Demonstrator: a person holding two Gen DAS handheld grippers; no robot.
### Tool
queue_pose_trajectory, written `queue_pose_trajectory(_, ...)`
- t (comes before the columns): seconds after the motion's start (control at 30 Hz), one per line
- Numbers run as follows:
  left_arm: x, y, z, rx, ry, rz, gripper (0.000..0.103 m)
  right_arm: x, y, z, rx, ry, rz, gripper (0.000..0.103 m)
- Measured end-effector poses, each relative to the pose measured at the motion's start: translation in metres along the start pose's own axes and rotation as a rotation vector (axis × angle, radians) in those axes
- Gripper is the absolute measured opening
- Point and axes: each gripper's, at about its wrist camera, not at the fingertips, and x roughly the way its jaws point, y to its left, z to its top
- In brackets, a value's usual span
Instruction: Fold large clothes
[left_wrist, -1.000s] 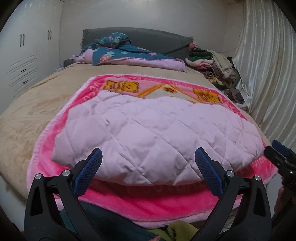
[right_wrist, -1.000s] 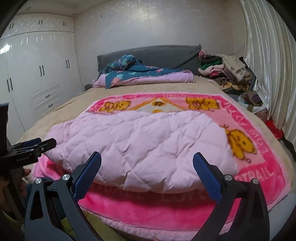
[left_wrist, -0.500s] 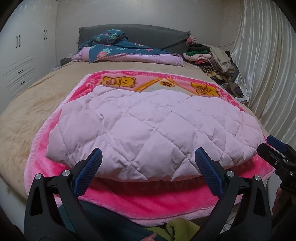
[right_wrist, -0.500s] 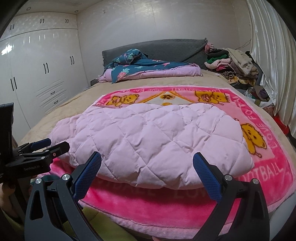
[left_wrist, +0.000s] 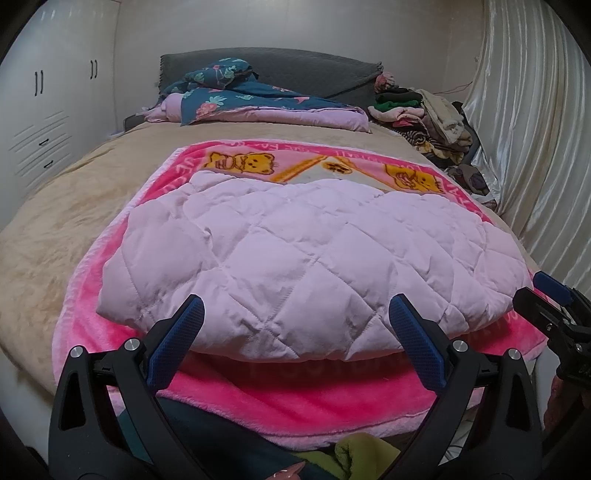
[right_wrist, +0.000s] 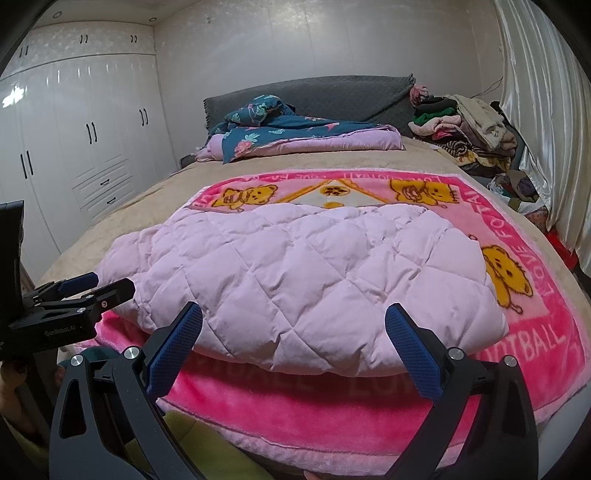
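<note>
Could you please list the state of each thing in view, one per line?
left gripper: open, holding nothing
right gripper: open, holding nothing
quilted pink garment: folded, lying on the blanket
pink bear blanket: spread flat on the bed
wardrobe doors: closed
clothes pile: heaped, unfolded

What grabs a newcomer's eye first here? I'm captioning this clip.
The puffy lilac quilted garment lying folded in the middle of the hot-pink bear blanket on the bed. Both the left gripper and the right gripper hover open before its near edge; a clothes heap sits far right.
</note>
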Motion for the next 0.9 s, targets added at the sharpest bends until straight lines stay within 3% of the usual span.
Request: queue_pose_trajectory(0.9,-0.0047,0.0026,0.0071,0.002,-0.014,-0.004,0.094,-0.0038,-0.008,-0.0025,0.003,-0.004,-0.006,0.099)
